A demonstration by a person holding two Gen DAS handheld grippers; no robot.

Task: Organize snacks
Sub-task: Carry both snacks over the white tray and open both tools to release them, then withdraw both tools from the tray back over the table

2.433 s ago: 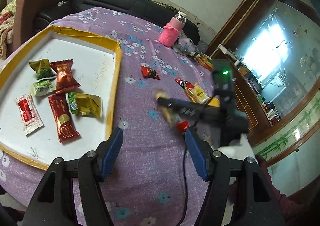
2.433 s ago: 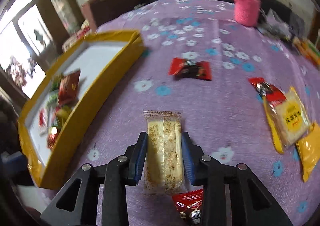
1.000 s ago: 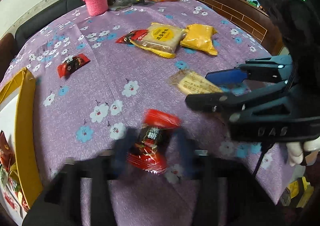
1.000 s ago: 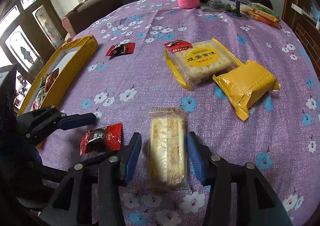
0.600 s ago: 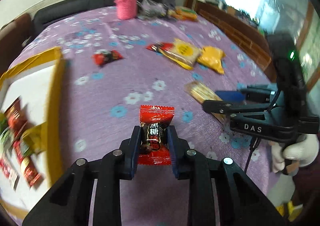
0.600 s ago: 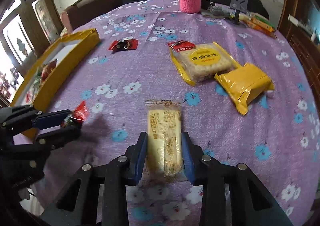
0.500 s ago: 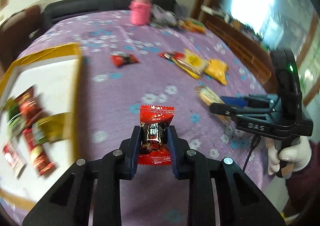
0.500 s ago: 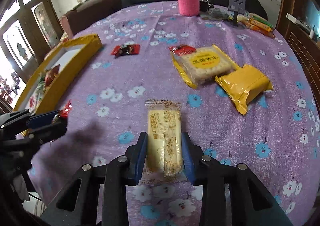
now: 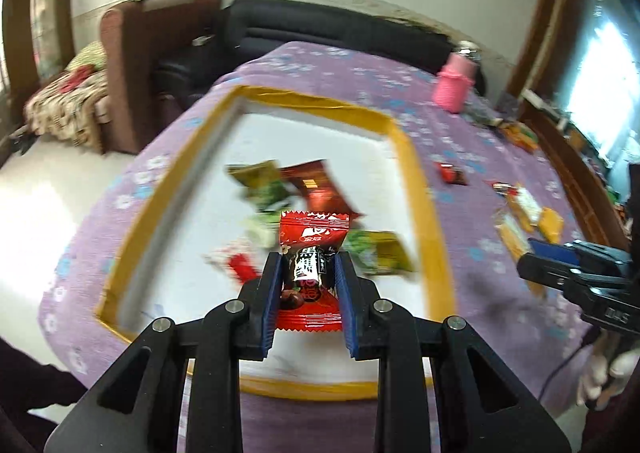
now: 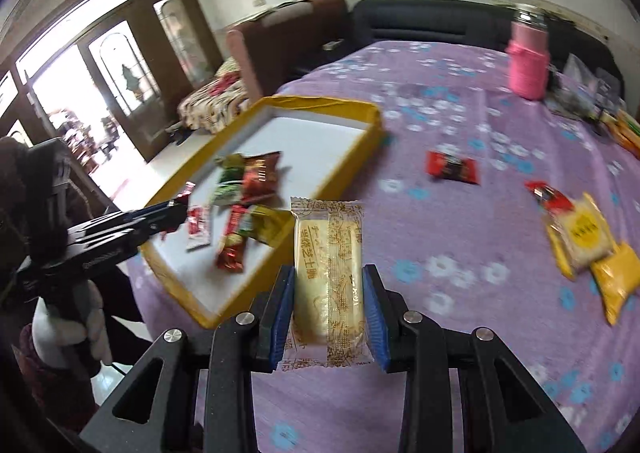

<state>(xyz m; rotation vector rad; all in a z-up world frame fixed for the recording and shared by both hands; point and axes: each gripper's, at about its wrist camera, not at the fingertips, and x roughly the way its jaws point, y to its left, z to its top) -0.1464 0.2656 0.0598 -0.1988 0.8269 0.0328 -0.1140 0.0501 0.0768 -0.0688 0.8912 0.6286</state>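
The left gripper (image 9: pixel 308 285) is clamped on a red candy (image 9: pixel 310 253) — a glossy wrapper with crimped ends, a dark middle panel with white characters — held above the near part of the yellow-rimmed tray (image 9: pixel 416 189). The right gripper (image 10: pixel 329 307) is clamped on a pale wafer bar (image 10: pixel 328 273) in clear film printed with brown characters, held over the purple floral tablecloth (image 10: pixel 460 237) just beside the tray's right rim.

Inside the tray lie several wrapped snacks (image 10: pixel 244 189) in green, red and gold, blurred in both views, so their labels cannot be read. Well right of the tray on the cloth sit a small red candy (image 10: pixel 452 167), a yellow-edged cracker pack (image 10: pixel 580 233) and a yellow pouch (image 10: pixel 618 277). The candy's lower end is hidden between the left gripper's blue pads (image 9: pixel 272 293).
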